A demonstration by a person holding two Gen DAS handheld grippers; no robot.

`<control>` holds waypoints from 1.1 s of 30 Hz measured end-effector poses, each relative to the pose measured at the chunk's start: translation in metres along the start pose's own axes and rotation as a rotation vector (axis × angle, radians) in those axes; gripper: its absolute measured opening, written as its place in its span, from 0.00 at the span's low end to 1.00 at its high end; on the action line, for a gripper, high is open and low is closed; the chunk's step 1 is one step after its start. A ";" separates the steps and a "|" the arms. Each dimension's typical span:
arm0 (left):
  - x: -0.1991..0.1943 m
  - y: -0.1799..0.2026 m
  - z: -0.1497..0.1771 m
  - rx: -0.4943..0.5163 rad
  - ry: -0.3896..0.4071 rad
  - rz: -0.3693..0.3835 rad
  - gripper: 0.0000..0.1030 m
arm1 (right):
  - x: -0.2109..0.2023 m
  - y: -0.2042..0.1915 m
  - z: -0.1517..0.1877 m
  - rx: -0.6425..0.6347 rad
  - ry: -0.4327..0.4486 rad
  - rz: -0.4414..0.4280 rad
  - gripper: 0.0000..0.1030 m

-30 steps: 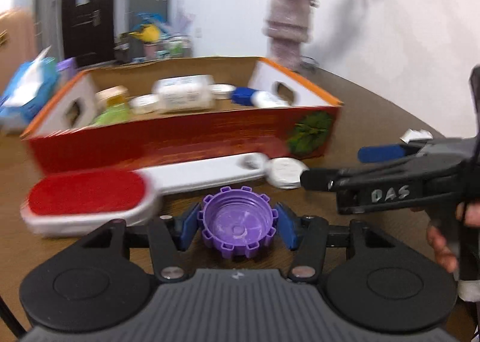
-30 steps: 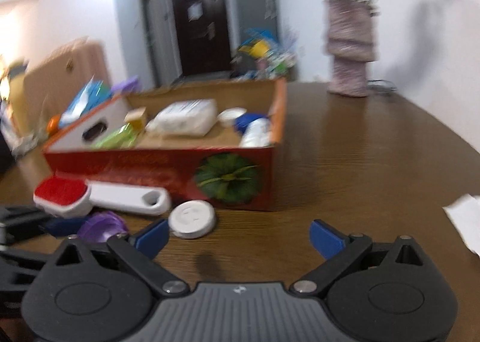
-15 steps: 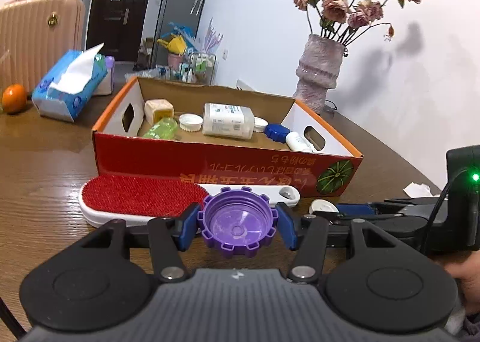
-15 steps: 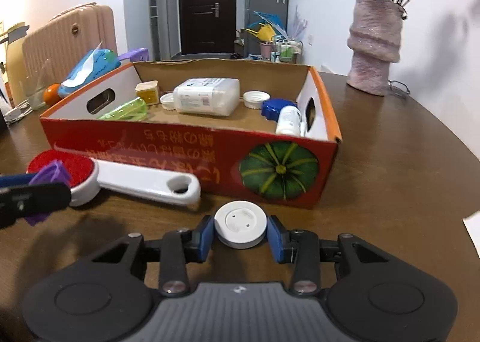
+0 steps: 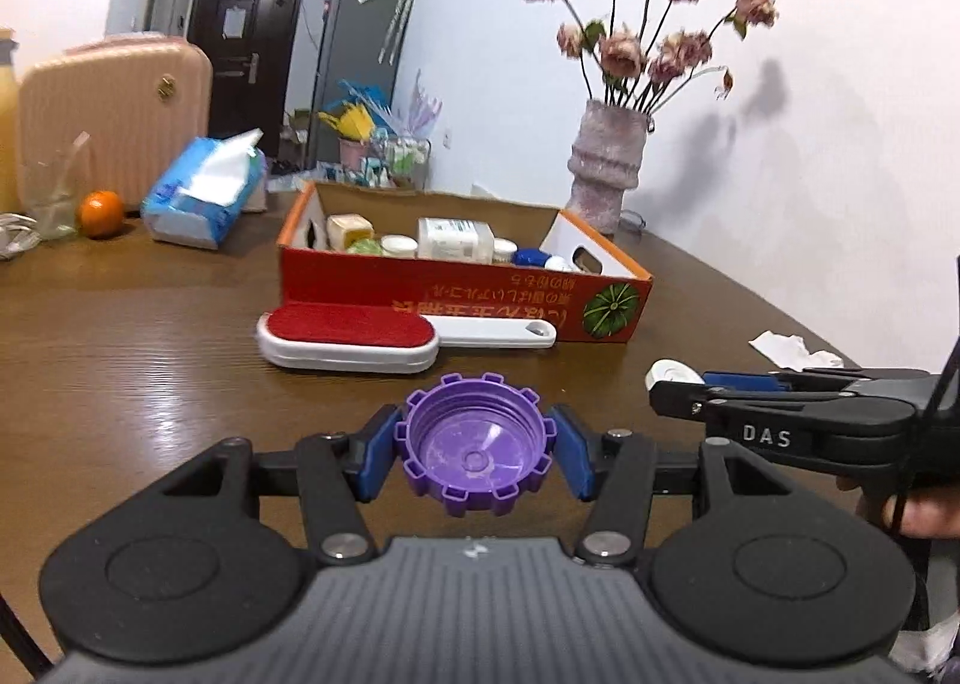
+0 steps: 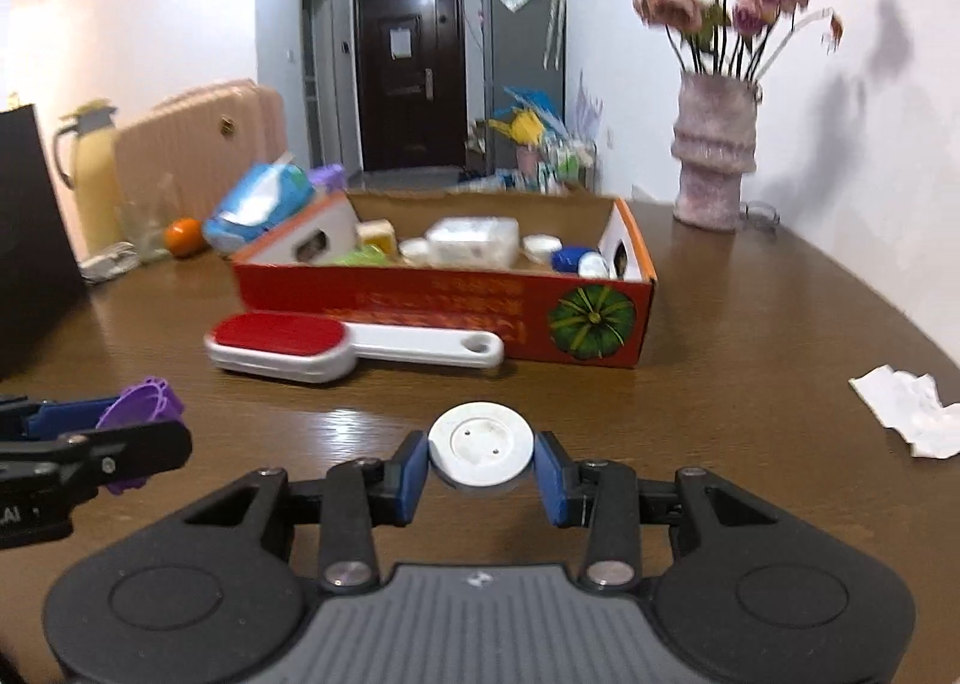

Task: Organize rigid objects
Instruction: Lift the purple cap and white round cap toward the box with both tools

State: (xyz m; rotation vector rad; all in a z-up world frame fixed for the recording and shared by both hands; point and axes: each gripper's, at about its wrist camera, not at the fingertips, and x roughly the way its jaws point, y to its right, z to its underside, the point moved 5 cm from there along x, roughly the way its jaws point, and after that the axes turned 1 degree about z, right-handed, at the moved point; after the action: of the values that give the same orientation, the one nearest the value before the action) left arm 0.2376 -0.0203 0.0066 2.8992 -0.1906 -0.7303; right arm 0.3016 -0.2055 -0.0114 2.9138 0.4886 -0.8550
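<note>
Wooden table (image 5: 132, 360), brown, glossy, carrying everything. Red cardboard box (image 6: 444, 306) near middle of table, open top, pumpkin print on near right corner, holding white bottle (image 6: 474, 240), blue cap (image 6: 570, 258), small white lids and a green item. Pink vase (image 6: 714, 156) with dried flowers behind box, right side. Tissue pack (image 5: 201, 192) and orange (image 5: 101, 205) far left on table. Lint brush (image 5: 366, 337), red pad and white handle, lying flat just in front of box, apart from both grippers. Crumpled paper (image 6: 909, 408) on table at right. Left gripper (image 5: 474, 451) held above table, jaws clamped on purple cap (image 5: 474, 447), hollow side toward camera, blue pads pressed on its notched rim. Right gripper (image 6: 480, 459) beside it, jaws just closed and clamped on white round lid (image 6: 480, 444), lifted off table, flat face up. Both caps short of box, none inside yet. Fingers (image 5: 924, 513) seen at right gripper's handle.
</note>
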 end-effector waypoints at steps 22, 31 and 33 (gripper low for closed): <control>-0.127 0.012 0.010 0.037 0.208 -0.022 0.54 | -0.155 -0.038 0.036 -0.048 0.172 0.044 0.37; -0.126 0.002 0.011 0.033 0.206 -0.040 0.54 | -0.145 -0.047 0.039 -0.055 0.167 0.024 0.37; -0.123 0.002 0.011 0.036 0.198 -0.041 0.54 | -0.143 -0.044 0.039 -0.046 0.167 0.028 0.37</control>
State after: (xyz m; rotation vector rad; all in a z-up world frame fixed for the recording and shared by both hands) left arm 0.1245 -0.0044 0.0538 2.9937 -0.1223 -0.4452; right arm 0.1536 -0.2098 0.0336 2.9560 0.4701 -0.5920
